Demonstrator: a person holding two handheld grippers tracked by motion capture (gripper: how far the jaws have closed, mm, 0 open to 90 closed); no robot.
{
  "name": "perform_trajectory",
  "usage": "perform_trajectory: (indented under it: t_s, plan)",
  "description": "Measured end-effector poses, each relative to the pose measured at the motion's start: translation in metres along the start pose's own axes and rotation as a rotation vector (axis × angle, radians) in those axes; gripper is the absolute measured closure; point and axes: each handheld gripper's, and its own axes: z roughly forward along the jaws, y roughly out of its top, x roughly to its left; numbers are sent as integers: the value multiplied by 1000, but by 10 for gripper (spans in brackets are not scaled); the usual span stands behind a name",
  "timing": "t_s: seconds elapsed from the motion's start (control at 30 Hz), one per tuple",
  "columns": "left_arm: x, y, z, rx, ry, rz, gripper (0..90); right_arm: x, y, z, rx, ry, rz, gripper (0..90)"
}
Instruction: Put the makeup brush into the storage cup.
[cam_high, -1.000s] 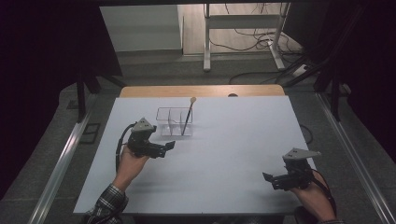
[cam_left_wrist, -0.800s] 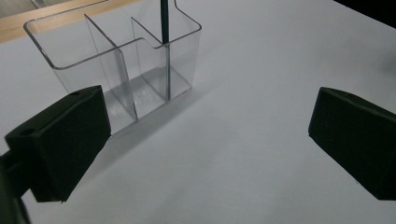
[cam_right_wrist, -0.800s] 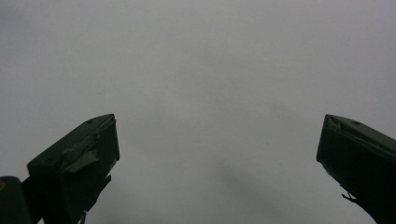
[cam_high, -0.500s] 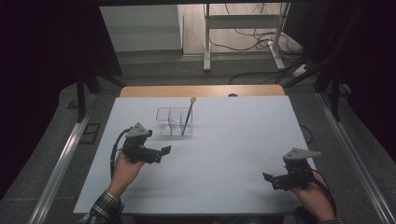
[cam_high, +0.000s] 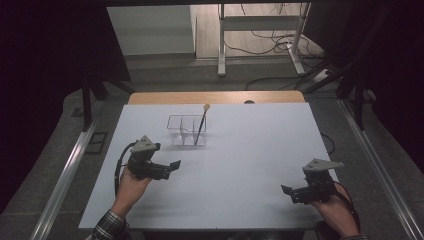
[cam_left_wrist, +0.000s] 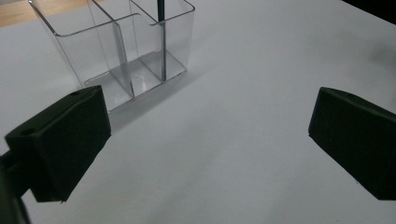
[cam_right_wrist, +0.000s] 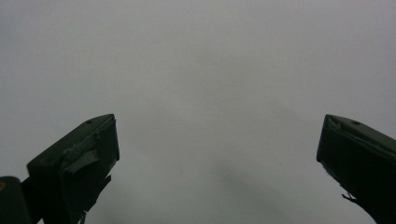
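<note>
A clear plastic organizer (cam_high: 186, 130) with compartments stands at the table's far middle. A thin dark stick with a pale tip (cam_high: 201, 122) leans in its right compartment; in the left gripper view the organizer (cam_left_wrist: 116, 56) sits ahead at upper left with the stick (cam_left_wrist: 161, 42) upright inside. My left gripper (cam_high: 172, 166) hovers over the table's left side, short of the organizer, open and holding nothing (cam_left_wrist: 208, 140). My right gripper (cam_high: 286, 191) rests near the front right corner, open and bare (cam_right_wrist: 217, 154), facing plain white table.
The white table top (cam_high: 250, 150) has a wooden strip (cam_high: 215, 97) along its far edge. Metal rails (cam_high: 65, 170) run along both sides. Beyond the far edge are table legs and cables (cam_high: 260, 35) on the floor.
My left gripper has drawn back toward the front left, away from the organizer. The right gripper has stayed put.
</note>
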Motion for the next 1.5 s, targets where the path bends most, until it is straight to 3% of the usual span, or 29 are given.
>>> perform_trajectory:
  t_s: [1.5]
  plan:
    - [1,-33,-40,0,46,-40,0,0,0,0,5,-1,0,0]
